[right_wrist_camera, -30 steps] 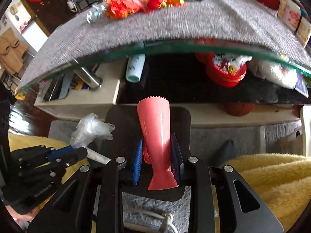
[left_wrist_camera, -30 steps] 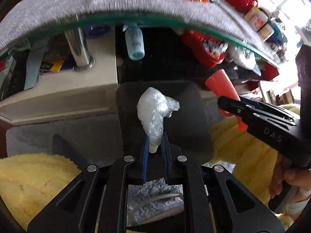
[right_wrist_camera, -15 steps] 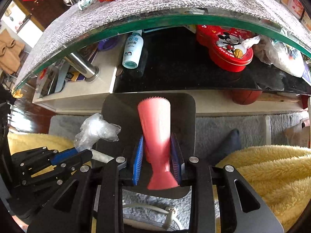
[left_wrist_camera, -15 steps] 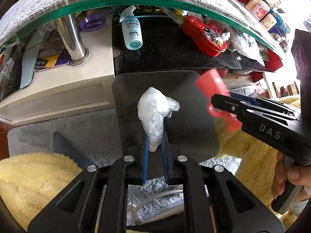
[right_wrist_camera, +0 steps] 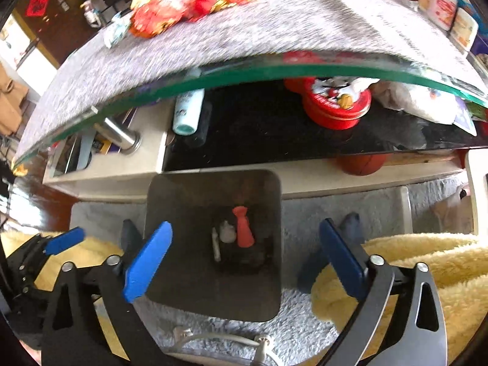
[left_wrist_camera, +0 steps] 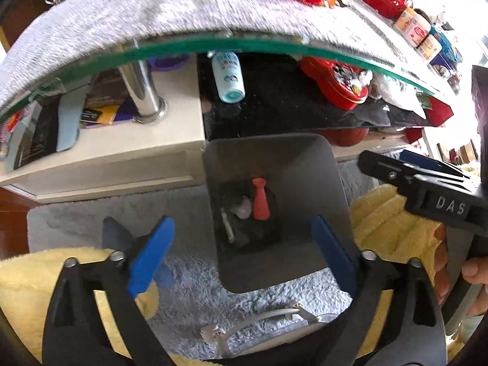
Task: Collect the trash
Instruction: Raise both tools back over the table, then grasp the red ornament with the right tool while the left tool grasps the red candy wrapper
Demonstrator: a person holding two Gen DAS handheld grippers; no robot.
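A grey square trash bin point(left_wrist_camera: 305, 164) point(right_wrist_camera: 262, 189) stands on the pale rug below both grippers. At its bottom lie the red wrapper point(left_wrist_camera: 260, 201) point(right_wrist_camera: 243, 231), the crumpled clear plastic point(left_wrist_camera: 242, 210) point(right_wrist_camera: 227, 232) and a pale stick point(left_wrist_camera: 228, 228) point(right_wrist_camera: 216, 245). My left gripper point(left_wrist_camera: 242, 254) hangs over the bin, its jaws opening wide with nothing between the blue pads. My right gripper point(right_wrist_camera: 244, 257) is also above the bin, jaws opening, nothing between them. In the left wrist view the right gripper's body point(left_wrist_camera: 427, 189) shows at right, held by a hand point(left_wrist_camera: 457, 277).
A glass-edged table point(left_wrist_camera: 213, 42) under a grey cloth carries red packets and jars. Its lower shelf holds a blue-white bottle point(left_wrist_camera: 228, 76) and a red tin point(left_wrist_camera: 335, 82). Yellow fleece point(right_wrist_camera: 411, 262) flanks the bin. A white cable point(left_wrist_camera: 259, 317) lies on the rug.
Both grippers have opened. The plastic wad left the left jaws and the red wrapper left the right jaws; both now lie at the bottom of the bin.
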